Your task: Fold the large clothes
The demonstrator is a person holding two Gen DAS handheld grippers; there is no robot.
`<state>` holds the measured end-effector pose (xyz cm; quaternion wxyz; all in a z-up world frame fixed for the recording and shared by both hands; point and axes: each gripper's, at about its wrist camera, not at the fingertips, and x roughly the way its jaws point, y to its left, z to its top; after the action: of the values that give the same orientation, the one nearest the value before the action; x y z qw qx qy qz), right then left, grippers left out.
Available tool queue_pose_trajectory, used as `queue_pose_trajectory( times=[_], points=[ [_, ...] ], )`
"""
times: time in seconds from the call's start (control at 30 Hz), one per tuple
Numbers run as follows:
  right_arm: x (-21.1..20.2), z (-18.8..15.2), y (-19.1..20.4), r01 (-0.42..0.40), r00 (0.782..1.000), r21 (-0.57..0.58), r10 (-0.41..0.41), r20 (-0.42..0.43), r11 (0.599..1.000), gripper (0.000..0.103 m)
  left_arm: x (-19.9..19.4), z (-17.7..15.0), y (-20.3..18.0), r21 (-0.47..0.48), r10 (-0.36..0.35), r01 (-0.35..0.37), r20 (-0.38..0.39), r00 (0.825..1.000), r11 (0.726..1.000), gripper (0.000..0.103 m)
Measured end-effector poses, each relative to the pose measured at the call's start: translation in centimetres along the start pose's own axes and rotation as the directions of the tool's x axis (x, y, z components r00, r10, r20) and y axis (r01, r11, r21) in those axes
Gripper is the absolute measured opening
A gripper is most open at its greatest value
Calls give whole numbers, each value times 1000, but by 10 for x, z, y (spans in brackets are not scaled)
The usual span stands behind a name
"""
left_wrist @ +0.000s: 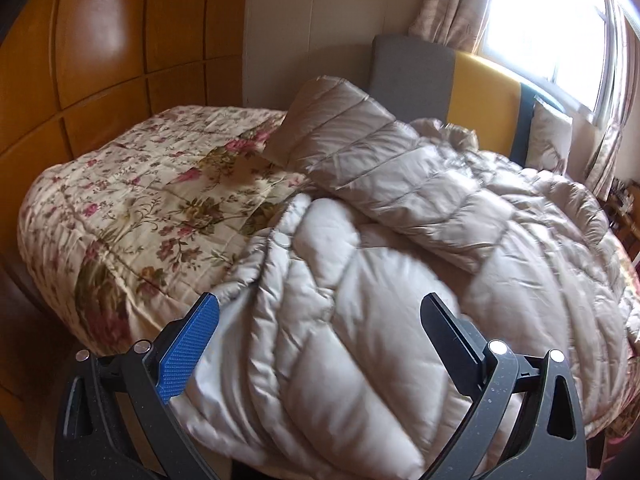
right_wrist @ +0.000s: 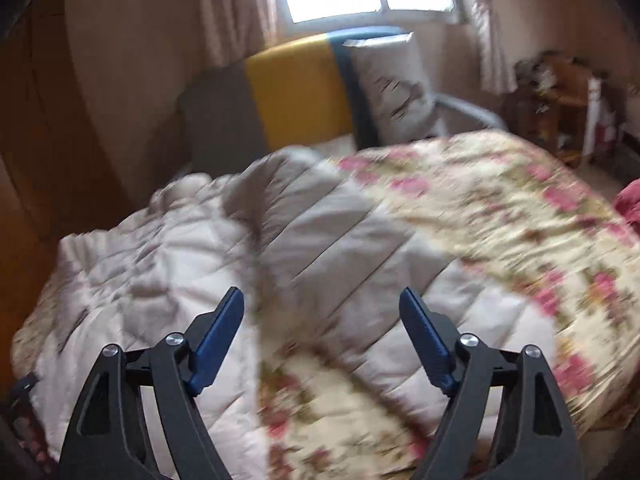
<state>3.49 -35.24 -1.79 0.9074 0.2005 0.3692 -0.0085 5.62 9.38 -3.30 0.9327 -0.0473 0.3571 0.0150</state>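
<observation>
A large beige quilted puffer coat [left_wrist: 400,240] lies spread on a bed with a floral bedspread [left_wrist: 140,200]. One sleeve [left_wrist: 360,152] lies folded across its body. My left gripper [left_wrist: 320,312] is open and empty, just above the coat's near hem. In the right wrist view, which is blurred, the coat [right_wrist: 200,248] lies at the left and middle, on the bedspread [right_wrist: 500,208]. My right gripper [right_wrist: 322,304] is open and empty above the coat's near right part.
A grey, yellow and blue headboard [left_wrist: 476,88] stands at the far end with a pillow [right_wrist: 396,84] against it. A wooden wardrobe [left_wrist: 100,40] lines the left side. A window with curtains [left_wrist: 560,20] is behind. Cluttered shelves [right_wrist: 560,100] stand at the right.
</observation>
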Motion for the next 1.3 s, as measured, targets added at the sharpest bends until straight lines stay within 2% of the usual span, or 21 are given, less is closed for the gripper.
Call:
queue_pose_trajectory(
  times=[0.13, 0.2, 0.23, 0.3, 0.37, 0.4, 0.43, 0.47, 0.53, 0.6, 0.67, 0.77, 0.9, 0.93, 0.97, 1.0, 1.03, 1.1, 1.2, 1.3],
  points=[
    [49, -26, 16, -115, 978, 13, 116, -175, 993, 72, 22, 0, 12, 39, 12, -11, -35, 999, 999, 100],
    [61, -31, 15, -144, 967, 71, 156, -201, 987, 72, 32, -4, 13, 76, 14, -10, -47, 999, 997, 100],
    [64, -32, 15, -159, 965, 92, 175, -196, 983, 72, 35, -7, 15, 80, -8, 12, -52, 999, 997, 100],
    [69, -31, 21, -207, 949, 115, 228, -220, 972, 56, 39, -12, 16, 80, -26, 30, -50, 998, 996, 100],
    [72, -29, 28, -210, 944, 96, 227, -241, 973, 40, 42, -15, 17, 61, -38, 42, -59, 998, 997, 99],
    [70, -28, 33, -220, 941, 72, 231, -247, 973, 34, 43, -16, 18, 38, -68, 71, -74, 995, 997, 90],
    [64, -25, 36, -230, 942, 61, 238, -238, 971, 26, 42, -17, 18, 23, -103, 105, -92, 990, 994, 75],
    [65, -16, 36, -244, 943, 57, 250, -221, 968, 22, 41, -17, 18, 21, -119, 122, -101, 988, 992, 69],
    [44, -2, 34, -291, 941, 55, 296, -163, 955, 19, 29, -13, 17, 39, -155, 161, -109, 982, 986, 32],
    [23, 8, 38, -302, 944, 21, 302, -130, 953, 18, 16, -9, 21, 24, -203, 208, -120, 972, 978, 22],
    [5, 12, 42, -298, 947, -31, 291, -132, 954, 18, 1, -8, 28, 8, -257, 261, -137, 957, 965, 18],
    [-9, 0, 43, -270, 954, -87, 254, -162, 959, 18, -11, -16, 34, 38, -245, 254, -159, 956, 967, 18],
    [29, -25, 25, -184, 954, -43, 167, -248, 982, 21, 2, -41, 47, 8, -231, 238, -211, 950, 971, 21],
    [42, -29, 22, -164, 952, -34, 149, -269, 986, 26, 4, -43, 48, -1, -220, 225, -197, 955, 974, 33],
    [49, -32, 19, -165, 953, -34, 150, -263, 986, 30, 4, -44, 47, -3, -204, 207, -187, 961, 978, 39],
    [50, -30, 19, -162, 957, -45, 146, -250, 986, 31, 4, -43, 47, -1, -190, 194, -189, 963, 981, 57],
    [48, -25, 22, -145, 961, -64, 126, -245, 987, 40, 3, -41, 46, 10, -176, 181, -190, 966, 983, 73],
    [41, -8, 35, -92, 979, -126, 67, -190, 988, 63, -6, -34, 45, 34, -159, 167, -168, 973, 985, 87],
    [17, 17, 51, -5, 999, -184, -2, -36, 983, 77, -26, -22, 47, 26, -138, 141, -98, 986, 990, 88],
    [9, 34, 71, 16, 998, -190, -4, 64, 982, 92, -43, -4, 36, 15, -156, 156, 10, 988, 988, 92]
  ],
)
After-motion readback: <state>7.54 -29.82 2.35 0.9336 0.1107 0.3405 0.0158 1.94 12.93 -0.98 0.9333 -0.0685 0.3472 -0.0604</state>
